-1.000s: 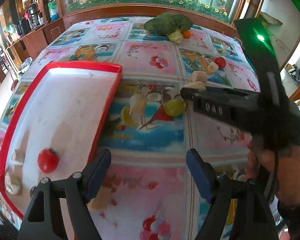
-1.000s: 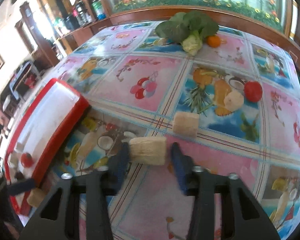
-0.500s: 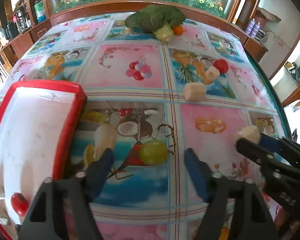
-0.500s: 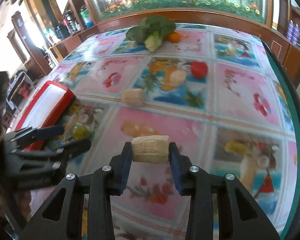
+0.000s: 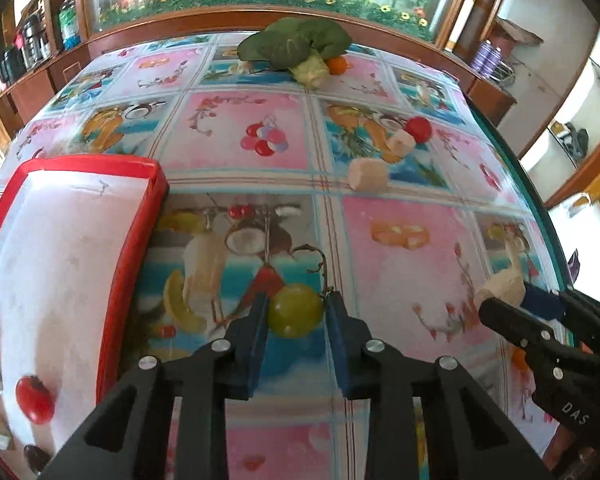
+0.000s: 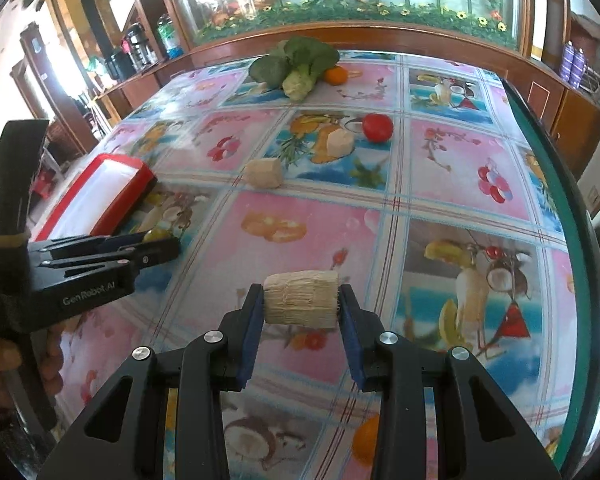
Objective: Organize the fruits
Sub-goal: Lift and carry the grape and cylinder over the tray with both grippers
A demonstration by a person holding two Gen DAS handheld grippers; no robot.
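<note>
Left claw (image 5: 296, 312) clamped on a green grape (image 5: 295, 311) low over the bench (image 5: 400, 280), just right of the red-rimmed tray (image 5: 132, 248) bearing a small tomato (image 5: 34, 399). Right claw (image 6: 300, 304) gripping a pale, fibrous fruit chunk (image 6: 301, 298) above the fruit-print cloth. "GenRobot.AI" legible on the left claw's side; "DAS" on the right's. Two more chunks (image 6: 265, 173) beside a red tomato (image 6: 377, 127) farther back.

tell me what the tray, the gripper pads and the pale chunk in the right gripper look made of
Tray: probably plastic or enamel, with a glossy red rim and a scuffed white bed.
Gripper pads: matte blue, likely rubber or foam, on black, probably plastic fingers.
Pale chunk: fibrous and dry-looking, with fine ridged grain and cut ends, possibly peeled sugarcane or a toy imitation; the view leaves that open.
</note>
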